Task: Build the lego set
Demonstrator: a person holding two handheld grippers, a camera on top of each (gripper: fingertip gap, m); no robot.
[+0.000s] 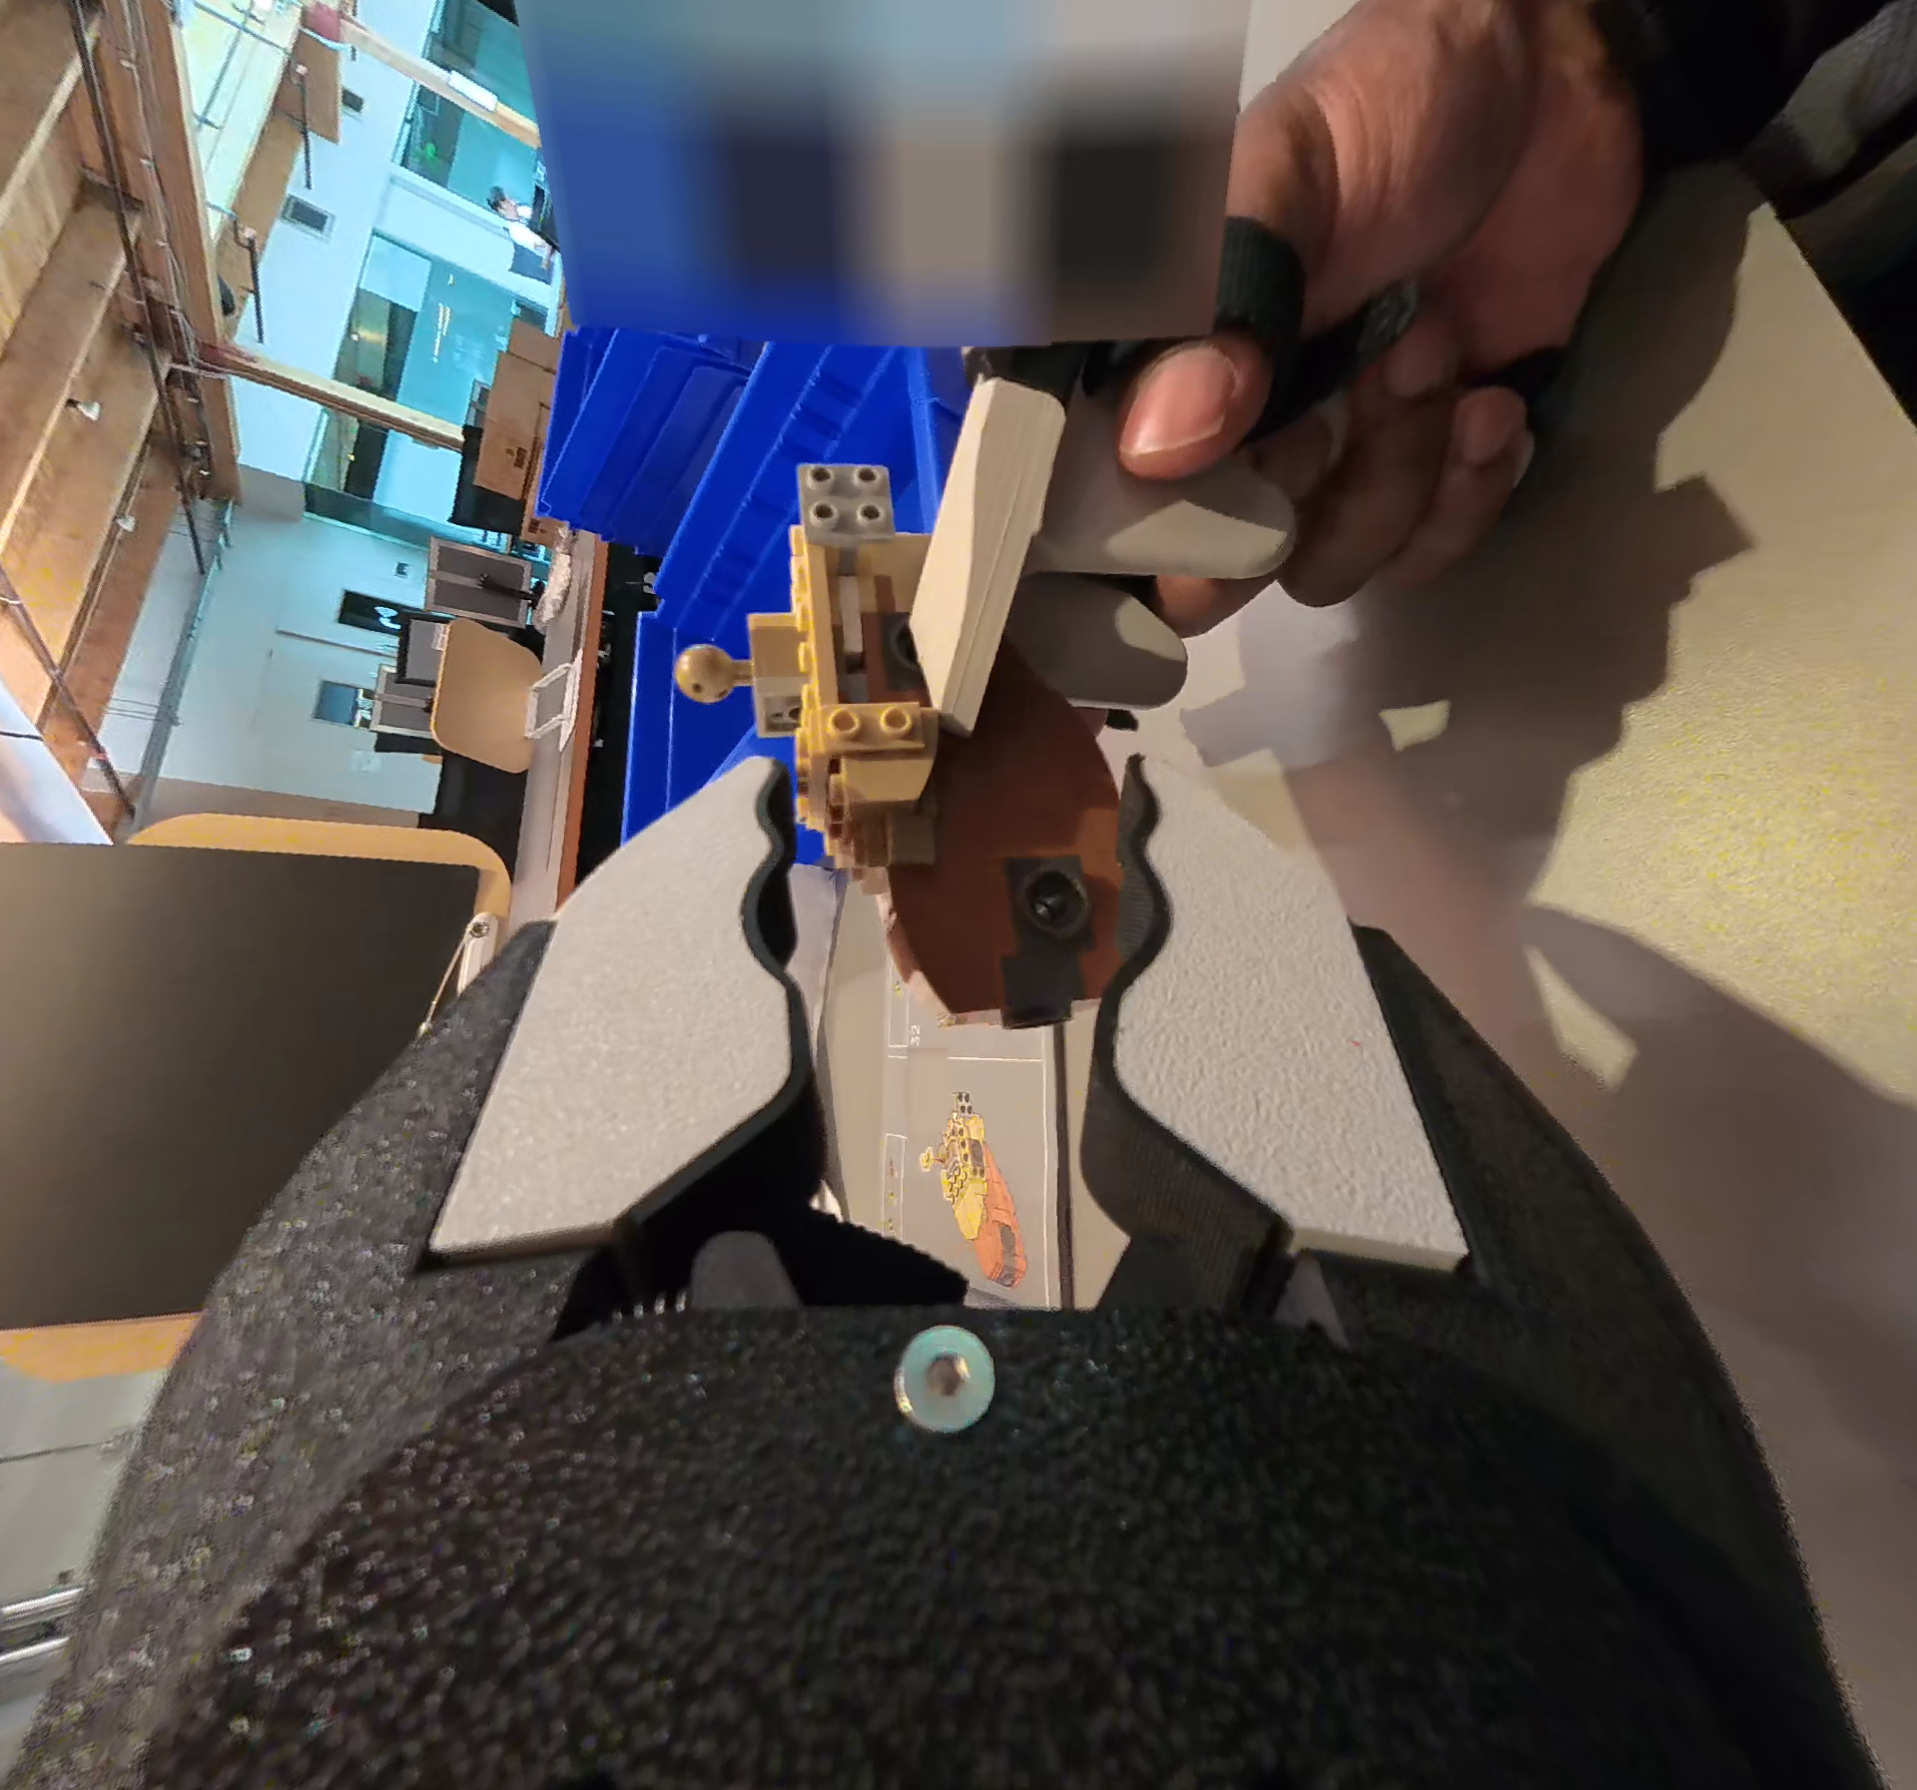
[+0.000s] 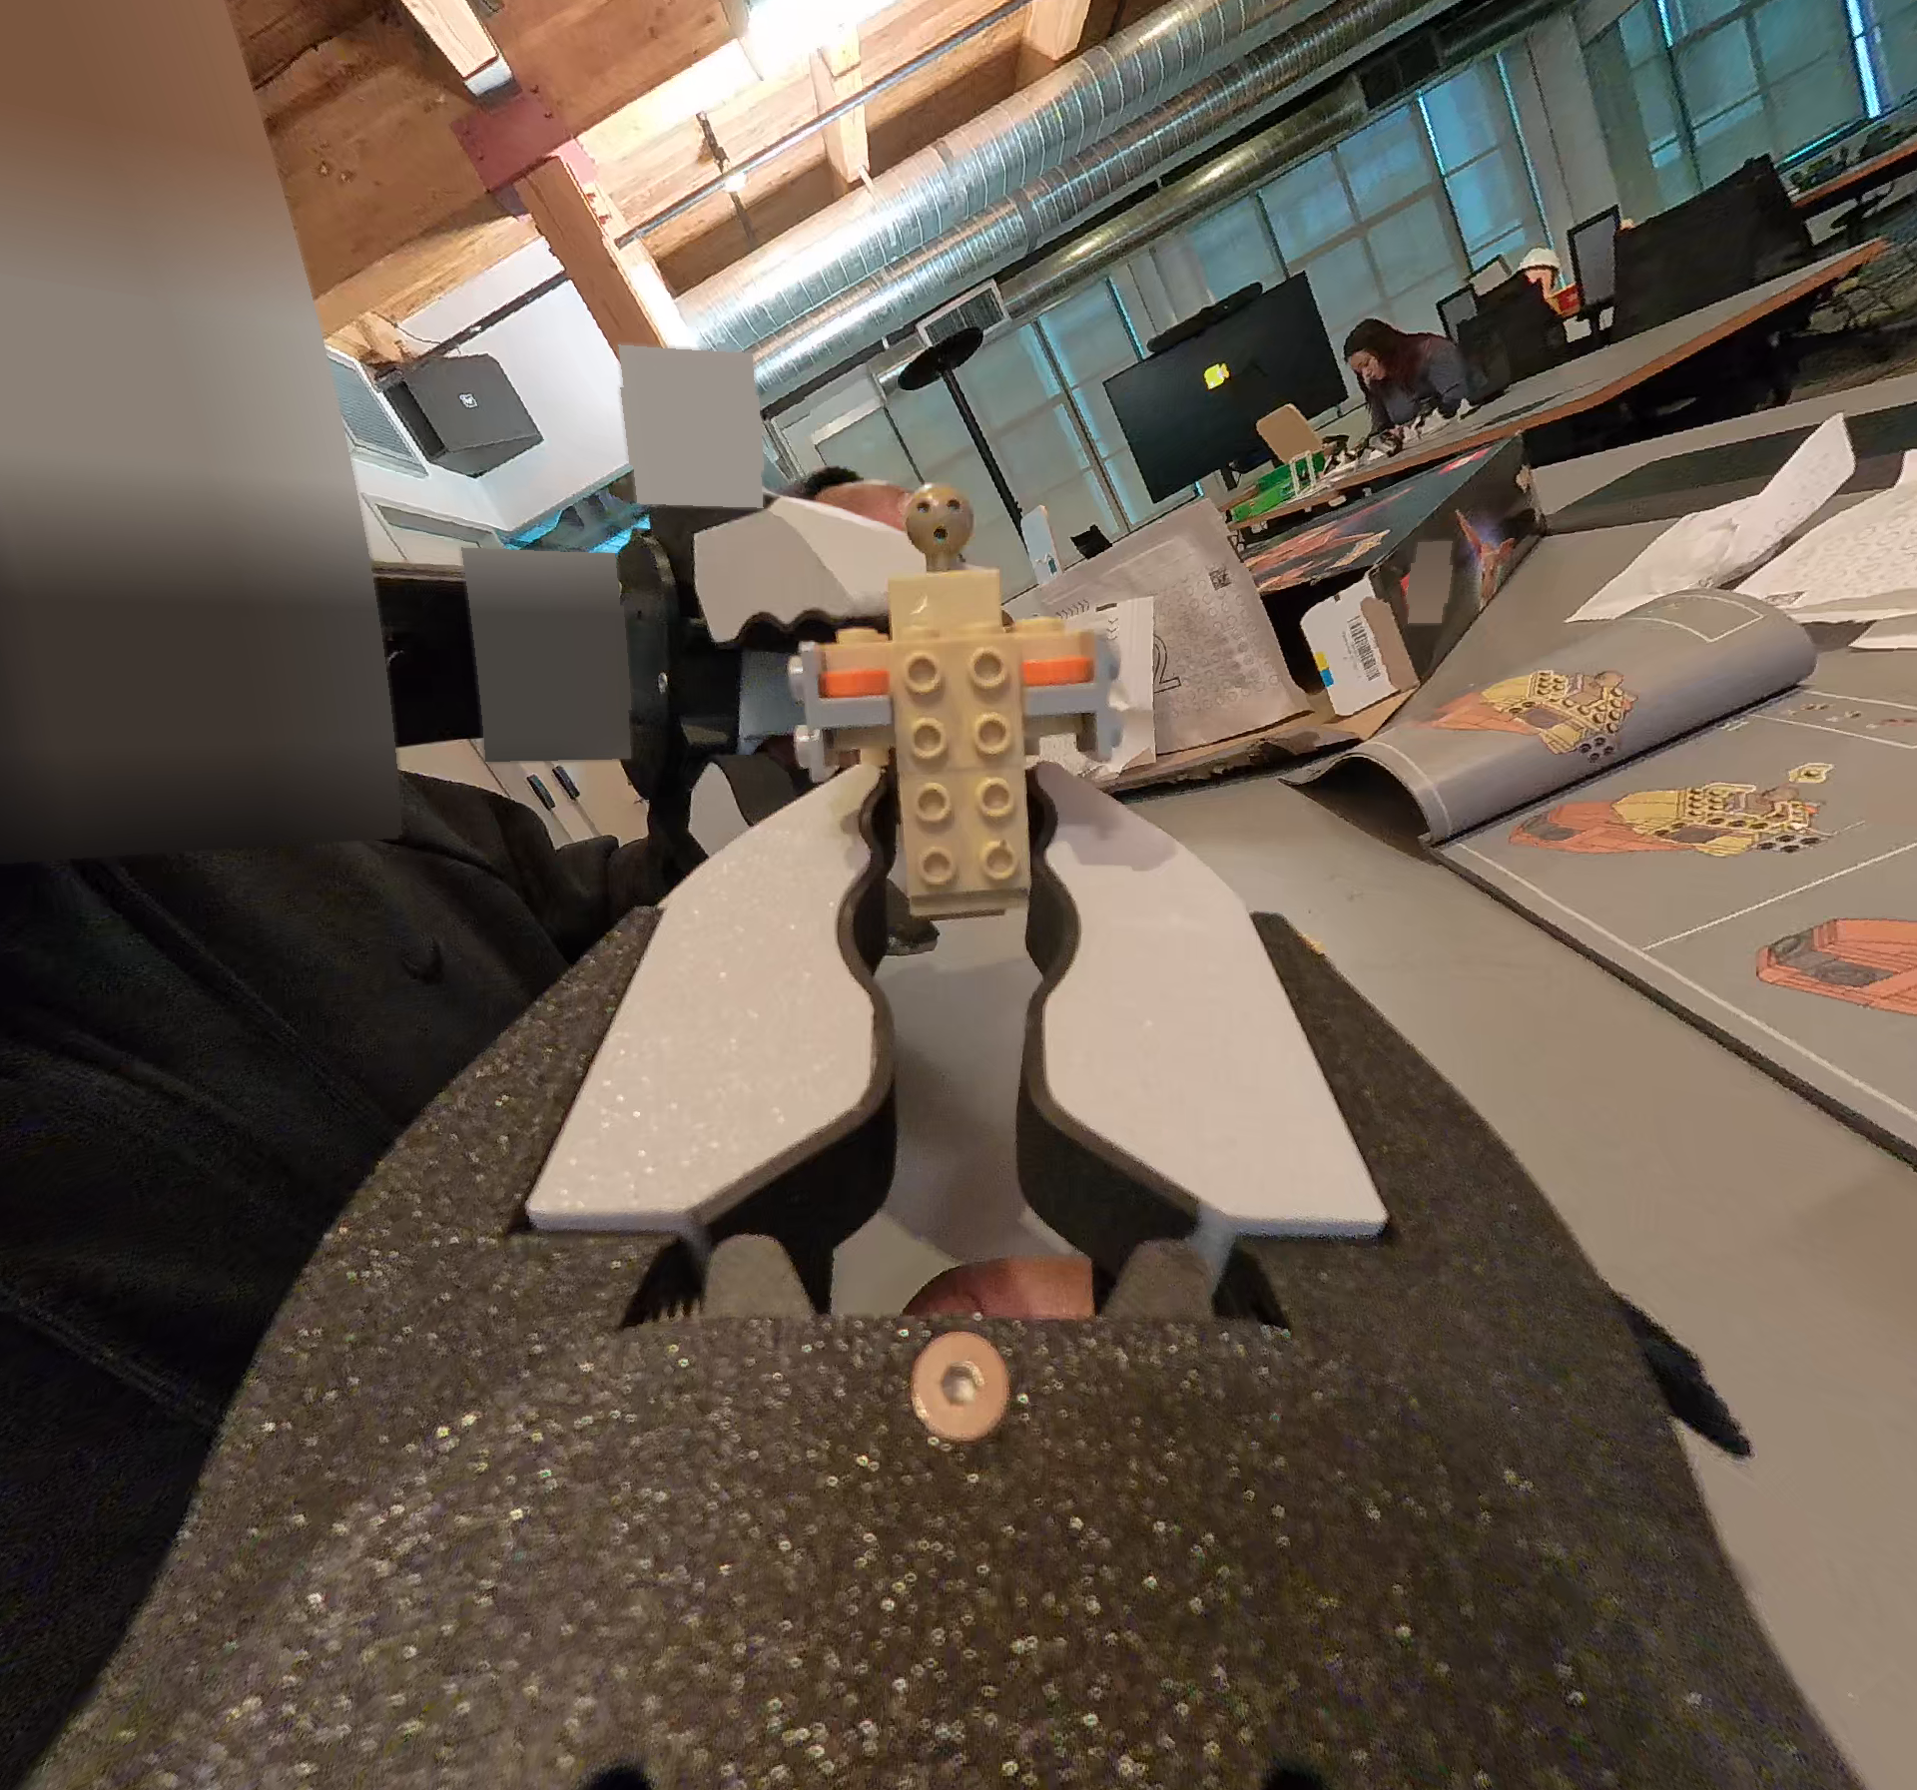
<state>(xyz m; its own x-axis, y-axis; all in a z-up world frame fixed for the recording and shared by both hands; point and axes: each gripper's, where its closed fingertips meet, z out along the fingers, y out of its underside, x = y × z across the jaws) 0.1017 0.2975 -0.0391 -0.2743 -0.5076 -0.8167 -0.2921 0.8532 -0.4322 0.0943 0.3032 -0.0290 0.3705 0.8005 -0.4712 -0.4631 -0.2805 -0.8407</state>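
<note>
Above the worktop (image 2: 1297, 910), from your left to your right:

Left gripper (image 1: 960, 869): its fingers stand apart with nothing between them; it hovers just short of the model, its tips on either side of the brown end.

Model (image 2: 954, 755): you hold it in mid-air, clear of the worktop. It is a tan brick body with a ball-ended knob on top, grey and orange plates running crosswise, and in the left wrist view a brown curved piece (image 1: 1022, 869) on the side away from the right wrist camera.

Right gripper (image 2: 954, 838): clamped on the model's tan body, its two fingers pressing the lower bricks from either side.

Booklet (image 2: 1660, 807): lies open on the worktop to your right, showing drawings of the tan and orange build. A box and loose paper bags lie beyond it.

Step in hand: by my reading, you are presenting a part-built model for the left gripper to work on or take over.

Next move: you would need to bring the left fingers squarely onto a firm part before closing, and keep the right grip steady so no bricks pop off.
</note>
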